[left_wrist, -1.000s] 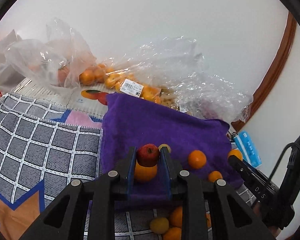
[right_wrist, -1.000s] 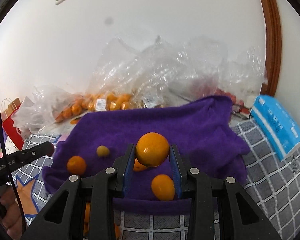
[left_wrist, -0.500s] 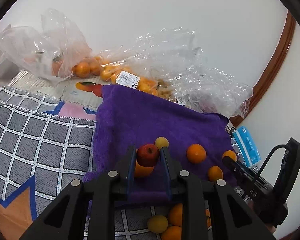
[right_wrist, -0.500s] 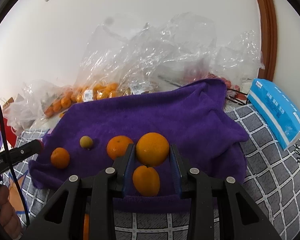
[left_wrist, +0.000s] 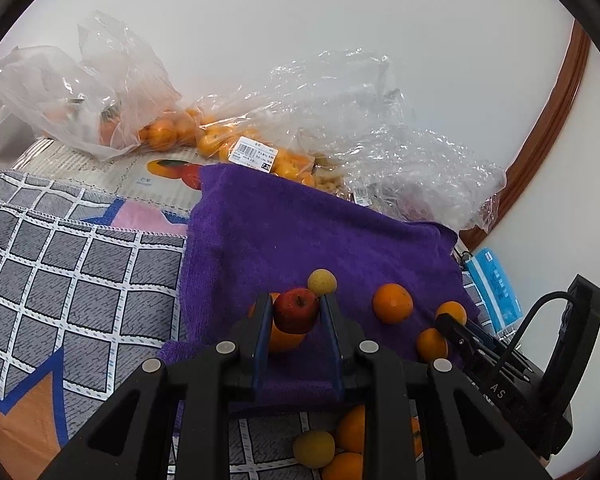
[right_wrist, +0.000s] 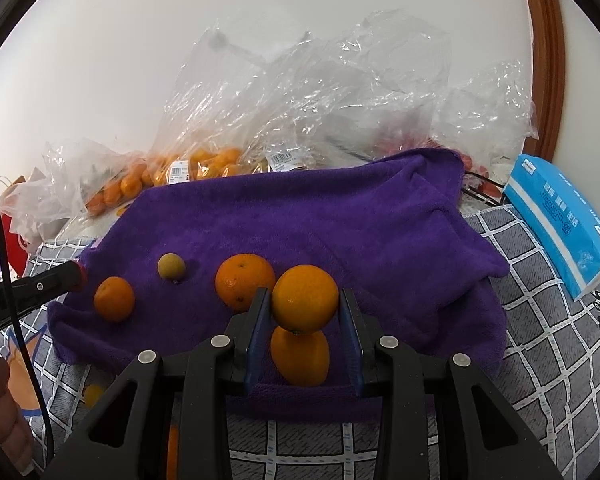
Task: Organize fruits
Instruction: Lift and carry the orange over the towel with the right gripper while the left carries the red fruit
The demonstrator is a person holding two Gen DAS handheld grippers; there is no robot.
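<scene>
Both views shifted — purple towel (right_wrist: 300, 220) nearer.

Plain white wall (left_wrist: 340, 20) with curved brown wooden trim (left_wrist: 548, 120)

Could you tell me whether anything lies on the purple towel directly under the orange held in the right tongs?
Yes. The right tongs grip a round orange, and a smaller orange fruit lies on the purple towel just beneath it. Bare towel shows farther back.
</scene>
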